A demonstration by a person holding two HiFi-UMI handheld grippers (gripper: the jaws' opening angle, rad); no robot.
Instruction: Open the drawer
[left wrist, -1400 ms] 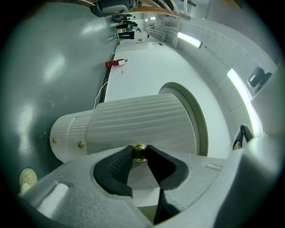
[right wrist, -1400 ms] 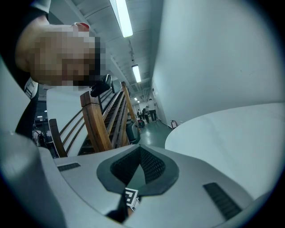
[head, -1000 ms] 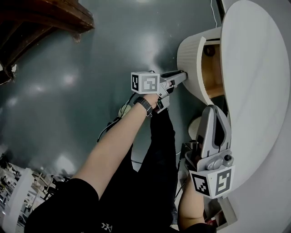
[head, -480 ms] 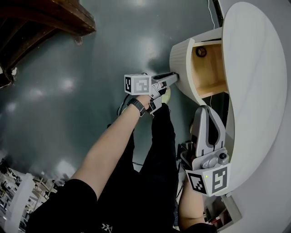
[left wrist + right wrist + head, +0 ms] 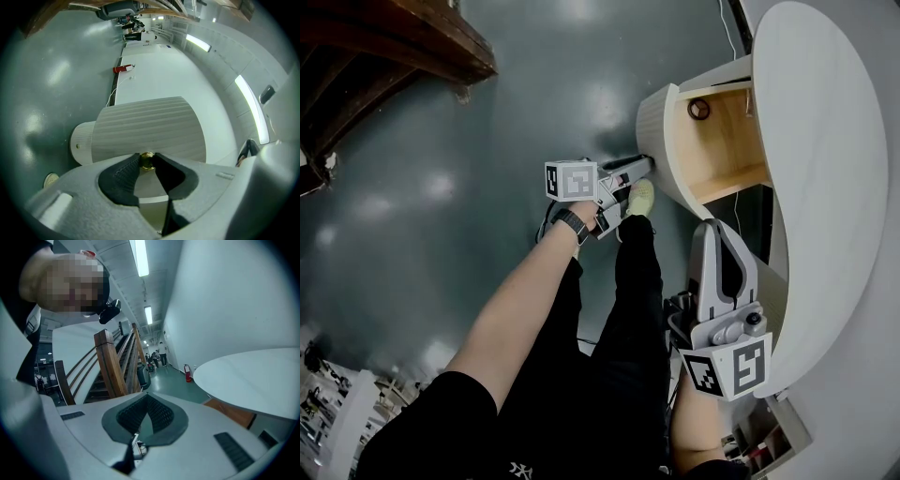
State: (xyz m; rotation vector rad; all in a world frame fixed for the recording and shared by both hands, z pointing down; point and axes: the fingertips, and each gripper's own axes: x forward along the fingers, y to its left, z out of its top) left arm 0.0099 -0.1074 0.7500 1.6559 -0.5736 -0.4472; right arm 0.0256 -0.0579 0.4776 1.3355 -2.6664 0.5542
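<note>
A round white table (image 5: 825,169) has a curved, ribbed drawer front (image 5: 654,131) pulled out from it, showing the drawer's wooden inside (image 5: 722,150). My left gripper (image 5: 645,166) points level at the front. Its jaws are shut on the small brass knob (image 5: 147,161) in the middle of the ribbed front (image 5: 150,126). My right gripper (image 5: 711,228) hangs beside the table's near edge, below the drawer in the head view. Its fingertips meet with nothing between them (image 5: 147,395). The table top (image 5: 253,376) lies to its right.
A dark ring (image 5: 698,110) lies in the drawer's far corner. A wooden staircase (image 5: 394,47) stands at the upper left over the grey-green floor. The person's legs and a pale shoe (image 5: 639,197) are under the left gripper. A red fire extinguisher (image 5: 121,69) lies by the wall.
The left gripper has moved left with the knob, and the drawer has slid further out, baring more of its wooden inside. The right gripper has shifted a little left.
</note>
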